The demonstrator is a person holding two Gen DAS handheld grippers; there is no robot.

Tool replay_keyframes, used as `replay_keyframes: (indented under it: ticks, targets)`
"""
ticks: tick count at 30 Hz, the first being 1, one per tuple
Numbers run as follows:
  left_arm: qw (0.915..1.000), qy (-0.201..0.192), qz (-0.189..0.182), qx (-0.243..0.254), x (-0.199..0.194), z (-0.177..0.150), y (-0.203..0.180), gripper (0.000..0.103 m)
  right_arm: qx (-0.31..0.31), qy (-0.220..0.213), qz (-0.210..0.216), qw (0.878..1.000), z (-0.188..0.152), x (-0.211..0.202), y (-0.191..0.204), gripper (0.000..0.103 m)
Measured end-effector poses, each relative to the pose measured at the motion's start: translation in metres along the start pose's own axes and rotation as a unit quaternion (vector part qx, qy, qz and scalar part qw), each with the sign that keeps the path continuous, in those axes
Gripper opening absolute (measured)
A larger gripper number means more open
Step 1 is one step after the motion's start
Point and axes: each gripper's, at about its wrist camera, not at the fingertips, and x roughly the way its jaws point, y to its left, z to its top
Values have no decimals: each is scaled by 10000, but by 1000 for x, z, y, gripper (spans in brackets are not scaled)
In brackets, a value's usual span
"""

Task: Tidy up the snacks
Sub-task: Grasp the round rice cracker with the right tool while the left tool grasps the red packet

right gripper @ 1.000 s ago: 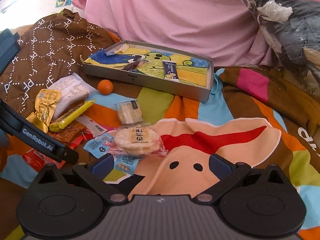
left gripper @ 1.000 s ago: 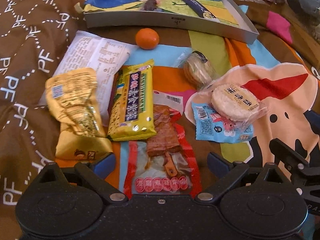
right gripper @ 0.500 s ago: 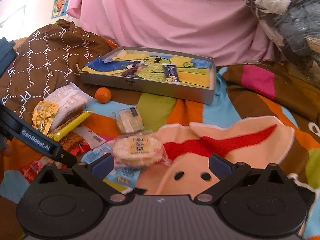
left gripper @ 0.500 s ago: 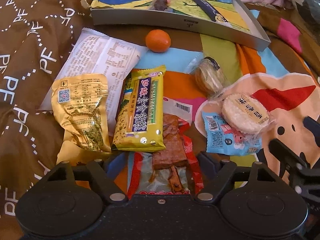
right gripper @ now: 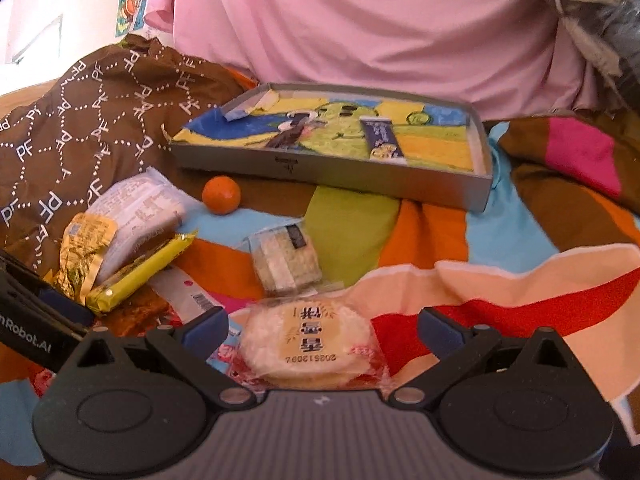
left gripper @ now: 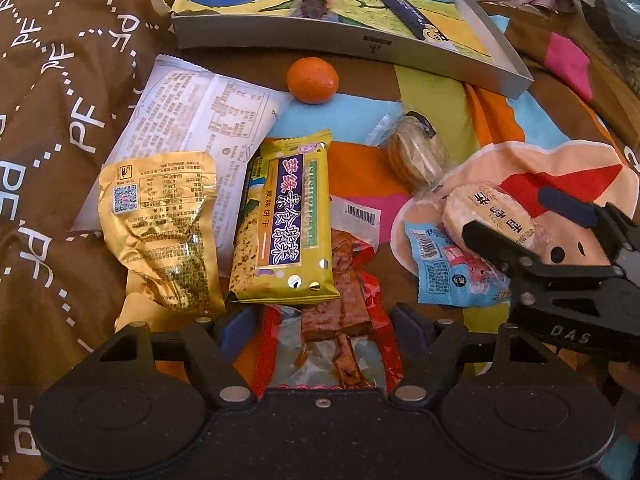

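Note:
Snacks lie scattered on a colourful blanket. My left gripper [left gripper: 320, 322] is open and low, its blue pads either side of a red jerky packet [left gripper: 340, 304]. A yellow-green biscuit packet [left gripper: 288, 220] overlaps that packet's far end. My right gripper [right gripper: 324, 326] is open around a round rice cracker [right gripper: 308, 340] in clear wrap. In the left wrist view the right gripper [left gripper: 560, 248] reaches over the rice cracker [left gripper: 492, 212]. A grey tray [right gripper: 320, 168] with a cartoon lining stands behind, holding a dark blue bar [right gripper: 380, 138] and a small dark snack [right gripper: 296, 128].
An orange [left gripper: 313, 80] sits before the tray [left gripper: 360, 46]. A gold pouch [left gripper: 164, 224] and white packet [left gripper: 200, 120] lie left. A clear-wrapped cracker block [left gripper: 416, 156] and blue packet [left gripper: 444, 268] lie near the rice cracker. Pink cloth [right gripper: 360, 20] hangs behind.
Both grippers have moved forward and down. The red packet now lies between the left fingers and the rice cracker between the right fingers. No snack has shifted.

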Motion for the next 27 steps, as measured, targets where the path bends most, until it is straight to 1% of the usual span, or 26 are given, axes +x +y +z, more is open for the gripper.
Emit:
replay_keyframes:
  ticks: [5,8,12,15,19,22,24,25,27]
  targets:
    - [10000,-28,54,-70,4,5,1,78,2,221,169,9996,-6,11,0,99]
    - [9999,-27,95,-70,5,7,0,78,58,215,167,9996,-7,12,-1,97]
    - [9998,-49,175,49,7,6,-4,79,-2,208,166,9996,-8,13,0,92]
    - [9996,-25,235,129,9,7,-7,79,-29,206,249,9995,-9,13,1,86]
    - [9996,11,207,165,9,7,-7,80,-18,219,342,9992,-9,13,1,82]
    - [9995,-18,236,223,8,5,-8,78,-31,211,378,9991,-9,13,2,79]
    - [9993,-46,231,276,8,4,-11,73,-46,204,381,9991,-9,12,3,78]
    - [9993,-54,215,301,7,4,-12,70,-56,195,378,9991,-9,12,3,77]
    - [9993,-58,201,326,7,4,-14,69,-92,176,360,9992,-9,11,4,77]
